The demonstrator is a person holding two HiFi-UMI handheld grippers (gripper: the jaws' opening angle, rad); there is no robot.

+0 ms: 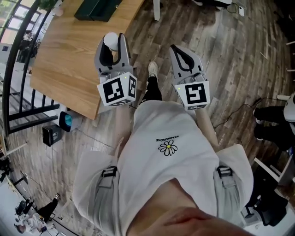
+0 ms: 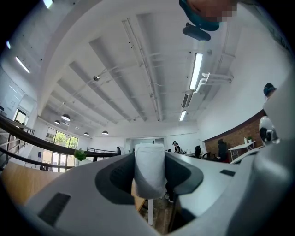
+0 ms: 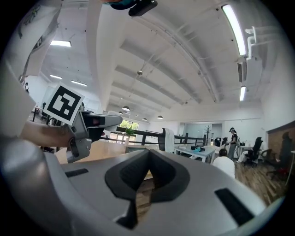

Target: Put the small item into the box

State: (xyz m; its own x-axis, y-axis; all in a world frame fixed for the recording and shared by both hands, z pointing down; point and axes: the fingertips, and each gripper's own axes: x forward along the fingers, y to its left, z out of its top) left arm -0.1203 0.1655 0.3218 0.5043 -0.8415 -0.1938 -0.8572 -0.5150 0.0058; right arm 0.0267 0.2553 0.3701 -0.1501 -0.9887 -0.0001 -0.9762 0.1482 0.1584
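Holding the small white cylinder-shaped item (image 2: 149, 170) clamped in my left tongs (image 1: 113, 46), I should reach steadily over the dark green flat box (image 1: 97, 9); my right tongs (image 3: 146, 175) are together, empty.

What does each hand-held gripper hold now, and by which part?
The left hand-held gripper grips a small white item by its two sides, its end sticking out past the jaws. The right hand-held gripper holds nothing; its jaws are together.

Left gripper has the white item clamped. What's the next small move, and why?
Probably carry the left hand-held gripper forward across the wooden table toward the dark box. Its jaws are shut on the white item near the table's front edge, while the box lies at the far end. The right hand-held gripper is shut and empty, so it can wait.
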